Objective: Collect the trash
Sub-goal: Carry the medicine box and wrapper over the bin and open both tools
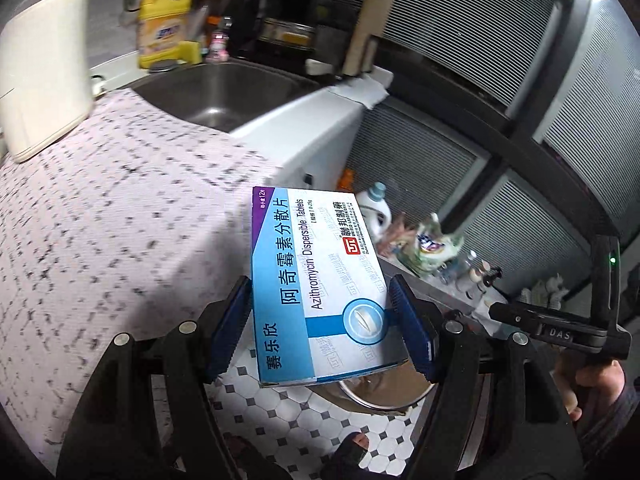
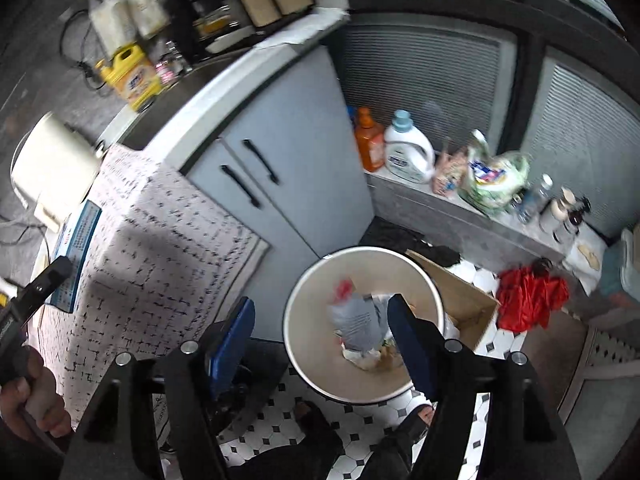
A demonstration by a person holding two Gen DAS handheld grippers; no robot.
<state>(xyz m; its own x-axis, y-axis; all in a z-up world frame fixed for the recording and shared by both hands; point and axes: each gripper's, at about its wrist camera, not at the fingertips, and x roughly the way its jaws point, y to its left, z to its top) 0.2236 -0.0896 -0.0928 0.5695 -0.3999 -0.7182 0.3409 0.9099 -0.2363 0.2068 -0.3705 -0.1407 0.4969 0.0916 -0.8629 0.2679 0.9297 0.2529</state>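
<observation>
My left gripper is shut on a blue and white tablet box, held in the air past the counter edge, above the floor. Part of a round bin shows below the box. In the right wrist view my right gripper is open and empty, above the round beige trash bin on the floor. A blurred grey and red package is in the bin over other scraps. The same box shows at the far left by the counter, with the left gripper's body beside it.
A patterned mat covers the counter, with a sink, yellow detergent jug and cream appliance behind. A ledge holds bottles and bags. A cardboard box and red cloth lie on the tiled floor. White cabinet doors.
</observation>
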